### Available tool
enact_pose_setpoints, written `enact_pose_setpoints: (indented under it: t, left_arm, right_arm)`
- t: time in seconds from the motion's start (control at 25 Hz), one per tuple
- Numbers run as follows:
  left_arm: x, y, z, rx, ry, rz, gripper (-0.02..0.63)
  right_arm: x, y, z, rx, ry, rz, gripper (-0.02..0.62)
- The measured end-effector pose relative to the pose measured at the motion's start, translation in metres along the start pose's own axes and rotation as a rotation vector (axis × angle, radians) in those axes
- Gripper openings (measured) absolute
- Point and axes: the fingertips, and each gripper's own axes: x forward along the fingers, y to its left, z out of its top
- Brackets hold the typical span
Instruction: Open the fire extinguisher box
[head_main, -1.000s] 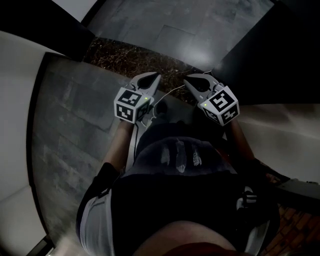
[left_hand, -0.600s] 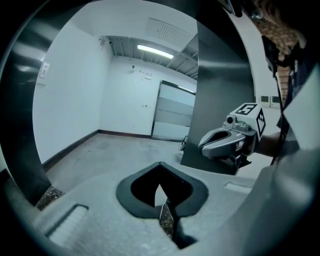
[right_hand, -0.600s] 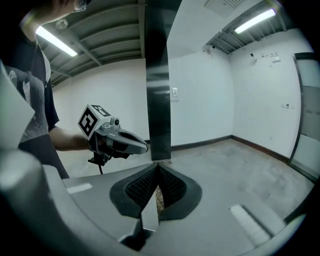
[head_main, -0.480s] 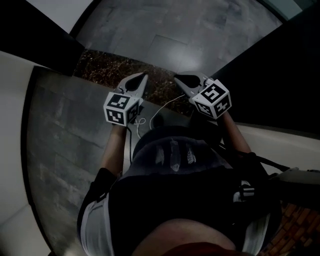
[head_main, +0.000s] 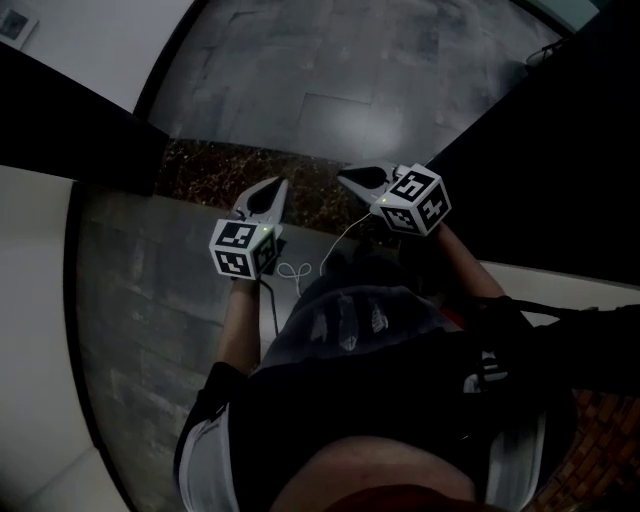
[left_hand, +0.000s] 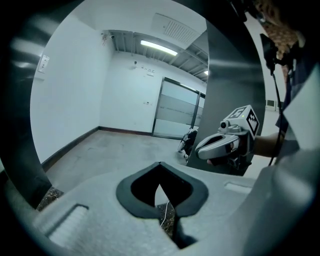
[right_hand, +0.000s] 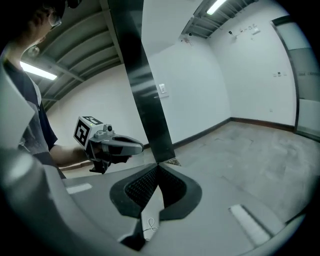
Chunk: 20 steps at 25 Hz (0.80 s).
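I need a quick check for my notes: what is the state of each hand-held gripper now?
Left hand-held gripper: closed, holding nothing.
Right hand-held gripper: closed, holding nothing.

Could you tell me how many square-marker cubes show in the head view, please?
2. One cube sits on the left tool, left of centre; the other sits on the right tool, right of centre. None appears hidden.

A bare commercial lobby: grey tiled floor (head_main: 330, 80), plain white walls (left_hand: 75, 85), and a strip light (left_hand: 159, 48) above a glazed door (left_hand: 175, 112).
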Motion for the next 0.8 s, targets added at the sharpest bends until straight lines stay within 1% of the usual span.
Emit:
enact_pose_setpoints:
  t: [0.2, 0.36, 0.48, 0.56, 0.68, 0.8]
  left_arm:
    - [0.02, -0.001, -0.007, 0.011, 0.02, -0.005, 0.0]
    - [0.041, -0.008, 0.002, 0.039, 0.049, -0.019, 0.0]
    - [0.055, -0.02, 0.016, 0.067, 0.035, -0.03, 0.0]
    - [0.062, -0.022, 0.024, 0.079, 0.029, -0.033, 0.0]
    - [0.071, -0.023, 0.027, 0.075, 0.033, -0.03, 0.0]
    - [0.078, -0.032, 0.027, 0.07, 0.028, -0.037, 0.0]
  right_arm:
    - [0.008, -0.02, -0.006, 0.008, -0.009, 0.018, 0.002]
    - [0.008, -0.037, -0.006, 0.046, -0.02, 0.045, 0.002]
    - [-0.003, -0.049, -0.011, 0.055, -0.005, 0.047, 0.002]
    - [-0.004, -0.056, -0.006, 0.061, -0.008, 0.045, 0.002]
    - [-0.006, -0.066, -0.005, 0.074, -0.004, 0.029, 0.002]
    - [-0.01, -0.074, -0.016, 0.104, 0.008, 0.027, 0.002]
